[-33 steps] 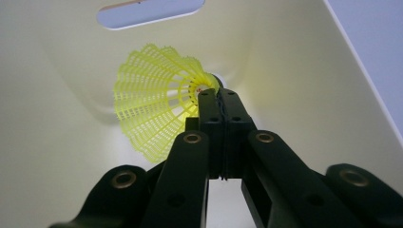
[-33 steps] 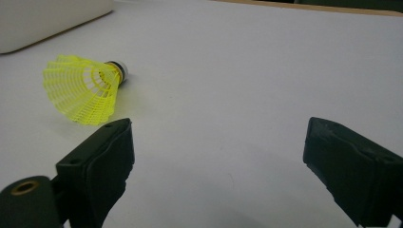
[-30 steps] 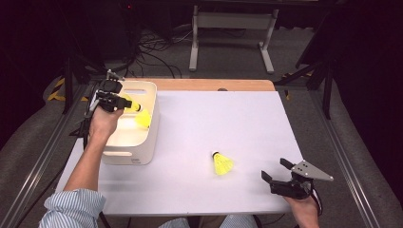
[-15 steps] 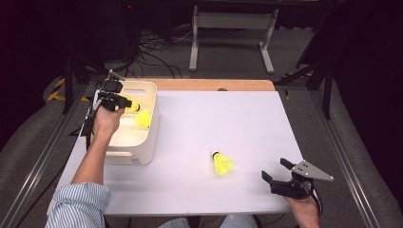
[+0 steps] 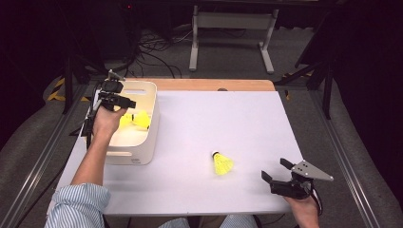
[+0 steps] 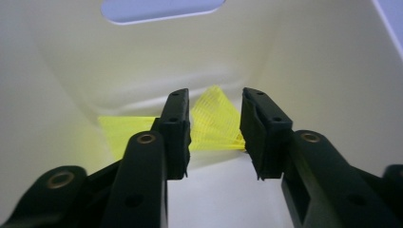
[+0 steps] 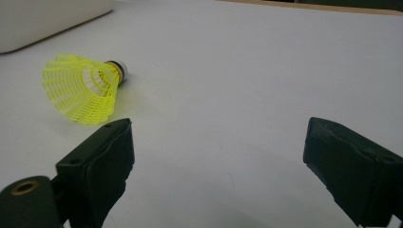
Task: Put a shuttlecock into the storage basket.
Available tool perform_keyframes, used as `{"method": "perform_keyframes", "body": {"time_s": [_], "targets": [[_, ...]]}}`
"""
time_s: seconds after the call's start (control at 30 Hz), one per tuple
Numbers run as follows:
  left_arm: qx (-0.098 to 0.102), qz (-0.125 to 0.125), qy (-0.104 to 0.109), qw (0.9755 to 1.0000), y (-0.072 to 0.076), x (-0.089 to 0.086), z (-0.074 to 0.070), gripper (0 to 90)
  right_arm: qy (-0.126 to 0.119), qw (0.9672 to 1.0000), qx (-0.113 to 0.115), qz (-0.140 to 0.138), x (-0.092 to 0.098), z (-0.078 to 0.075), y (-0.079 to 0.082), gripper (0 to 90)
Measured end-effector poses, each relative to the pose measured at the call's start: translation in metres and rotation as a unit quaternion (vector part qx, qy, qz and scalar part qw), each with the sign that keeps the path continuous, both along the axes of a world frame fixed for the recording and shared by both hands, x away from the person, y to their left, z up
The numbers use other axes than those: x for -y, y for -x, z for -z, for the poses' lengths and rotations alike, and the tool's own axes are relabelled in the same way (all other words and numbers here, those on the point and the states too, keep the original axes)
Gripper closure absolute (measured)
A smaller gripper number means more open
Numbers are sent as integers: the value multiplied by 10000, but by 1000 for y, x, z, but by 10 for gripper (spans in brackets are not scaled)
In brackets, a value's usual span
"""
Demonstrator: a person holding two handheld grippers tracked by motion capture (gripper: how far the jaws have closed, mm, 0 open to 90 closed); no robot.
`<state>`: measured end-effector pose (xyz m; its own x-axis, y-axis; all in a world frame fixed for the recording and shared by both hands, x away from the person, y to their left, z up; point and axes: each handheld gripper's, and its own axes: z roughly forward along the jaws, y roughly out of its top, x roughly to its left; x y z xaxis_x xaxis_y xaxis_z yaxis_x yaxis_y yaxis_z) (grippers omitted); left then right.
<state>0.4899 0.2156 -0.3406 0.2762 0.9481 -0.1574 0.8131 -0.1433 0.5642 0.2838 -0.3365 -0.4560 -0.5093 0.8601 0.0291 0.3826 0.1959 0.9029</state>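
Observation:
Over the white bin [image 5: 142,153] at the table's left, my left gripper [image 5: 127,102] points down into it. Its jaws have just been opening and now stand apart. A yellow shuttlecock [image 6: 216,118] lies on the bin floor in line with the gap, and the pads do not press on it. A second yellow shuttlecock [image 6: 121,130] lies beside it; both shuttlecocks [image 5: 135,118] lie together in the bin in the high view. My right gripper [image 5: 274,168] rests open at the front right. Another yellow shuttlecock [image 5: 222,163] lies on its side just left of it, also ahead of the right gripper [image 7: 218,142] as a netted skirt [image 7: 83,92].
The white table top [image 5: 228,118] has a wooden strip [image 5: 214,84] along its far edge. The bin's wall [image 7: 43,19] shows at the far left of the right gripper view. Cables and a metal stand sit on the floor behind the table.
The left gripper's jaws have parted inside the bin and the hand has shifted only slightly. The right gripper and the shuttlecock on the table have stayed put.

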Motion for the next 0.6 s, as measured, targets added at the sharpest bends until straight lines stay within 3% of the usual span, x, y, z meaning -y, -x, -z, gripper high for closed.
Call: {"method": "perform_keyframes", "body": {"time_s": [0.27,0.6], "targets": [[22,124,-13,9999,7,4,-5,486,-1,10000,1,-6,0,0,0,104],[152,225,0,9996,17,8,-14,428,0,10000,-3,-2,0,0,0,104]]}}
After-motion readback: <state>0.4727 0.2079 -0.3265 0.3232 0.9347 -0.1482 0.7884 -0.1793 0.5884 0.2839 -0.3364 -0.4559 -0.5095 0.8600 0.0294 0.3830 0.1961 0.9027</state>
